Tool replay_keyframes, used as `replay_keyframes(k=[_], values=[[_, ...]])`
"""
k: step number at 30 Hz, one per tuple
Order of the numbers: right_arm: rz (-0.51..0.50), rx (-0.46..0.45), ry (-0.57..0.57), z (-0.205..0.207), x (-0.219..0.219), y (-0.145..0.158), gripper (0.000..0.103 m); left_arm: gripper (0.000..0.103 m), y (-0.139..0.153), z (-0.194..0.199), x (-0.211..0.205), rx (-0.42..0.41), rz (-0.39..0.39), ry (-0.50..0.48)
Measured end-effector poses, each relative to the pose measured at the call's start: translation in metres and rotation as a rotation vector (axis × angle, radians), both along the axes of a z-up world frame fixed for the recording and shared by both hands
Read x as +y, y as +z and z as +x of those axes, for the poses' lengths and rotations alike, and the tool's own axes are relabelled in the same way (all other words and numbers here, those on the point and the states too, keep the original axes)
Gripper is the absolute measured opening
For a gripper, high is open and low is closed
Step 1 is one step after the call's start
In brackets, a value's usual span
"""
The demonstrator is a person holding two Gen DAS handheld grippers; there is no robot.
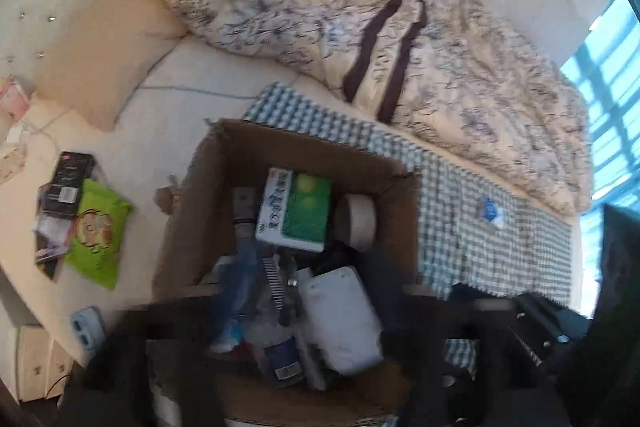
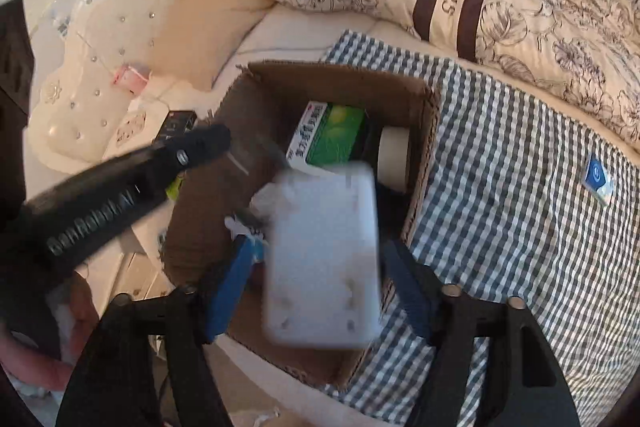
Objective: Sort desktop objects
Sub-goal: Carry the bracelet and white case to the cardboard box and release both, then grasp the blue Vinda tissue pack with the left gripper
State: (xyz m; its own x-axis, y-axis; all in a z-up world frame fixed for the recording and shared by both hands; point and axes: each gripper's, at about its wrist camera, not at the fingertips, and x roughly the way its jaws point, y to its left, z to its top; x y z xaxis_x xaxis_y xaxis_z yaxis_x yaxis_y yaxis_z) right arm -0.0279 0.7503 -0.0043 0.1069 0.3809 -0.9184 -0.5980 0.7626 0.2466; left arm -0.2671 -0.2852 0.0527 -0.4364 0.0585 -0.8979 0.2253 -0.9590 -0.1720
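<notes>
Setting: a bed (image 1: 192,115) carries an open cardboard box (image 1: 200,187), which stands partly on a checked cloth (image 1: 500,247). A floral quilt (image 1: 360,7) lies at the far side, a beige pillow (image 1: 108,55) at the far left.

Box contents: a green and white carton (image 1: 294,211) leans at the far side, with a tape roll (image 1: 358,219) just to its right. Nearer lie a white case (image 1: 340,319), a dark bottle (image 1: 282,355) and a striped item; this part is blurred and the rest cannot be told apart.

Right tongs (image 2: 316,291): open wide, blue fingers (image 2: 228,287) on either side of the white case (image 2: 324,259). The case is blurred and sits over the box opening; whether the fingers touch it cannot be told.

Left tongs (image 1: 304,347): seen only as dark blurred shapes at the near edge, above the near end of the box. Their opening cannot be told, nor any hold. In the right view the left tool body (image 2: 120,187) reaches over the left wall of the box (image 2: 424,131).

Loose items on the bed, left of the box: a green packet (image 1: 100,231) touching a black package (image 1: 68,183), with some clear wrapping beside them. A small blue device (image 1: 86,327) lies at the near left edge.

On the cloth, right of the box: a small blue sachet (image 1: 490,211), well apart from the box.

Far left: a pink object (image 2: 130,79) near the studded headboard (image 2: 100,27).
</notes>
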Motion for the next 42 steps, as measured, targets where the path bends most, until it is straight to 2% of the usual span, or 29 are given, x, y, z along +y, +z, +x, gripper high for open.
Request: replay_keyframes(k=[3, 7, 13, 17, 24, 29, 36, 42], values=[[-0.005, -0.017, -0.018, 0.007, 0.002, 0.003, 0.078, 0.087, 0.002, -0.005, -0.005, 0.011, 0.036, 0.014], [-0.009, -0.045, -0.060, 0.018, -0.005, 0.014, 0.078, 0.087, 0.002, -0.019, 0.004, 0.005, 0.029, -0.009], [-0.030, -0.070, -0.142, 0.040, -0.032, 0.026, 0.078, 0.087, 0.006, -0.041, 0.042, 0.005, 0.031, -0.069], [-0.031, -0.076, -0.220, 0.053, -0.066, 0.031, 0.078, 0.089, 0.005, -0.054, 0.082, 0.001, 0.020, -0.142], [-0.043, -0.060, -0.392, 0.076, -0.150, 0.030, 0.078, 0.095, -0.007, -0.077, 0.173, -0.027, 0.015, -0.263], [-0.057, -0.045, -0.511, 0.091, -0.220, 0.025, 0.078, 0.099, -0.025, -0.097, 0.238, -0.067, 0.008, -0.300], [-0.084, -0.026, -0.634, 0.105, -0.309, 0.011, 0.078, 0.099, -0.068, -0.130, 0.315, -0.159, 0.039, -0.260], [-0.126, 0.011, -0.733, 0.115, -0.389, -0.015, 0.078, 0.099, -0.117, -0.168, 0.360, -0.231, 0.110, -0.103]])
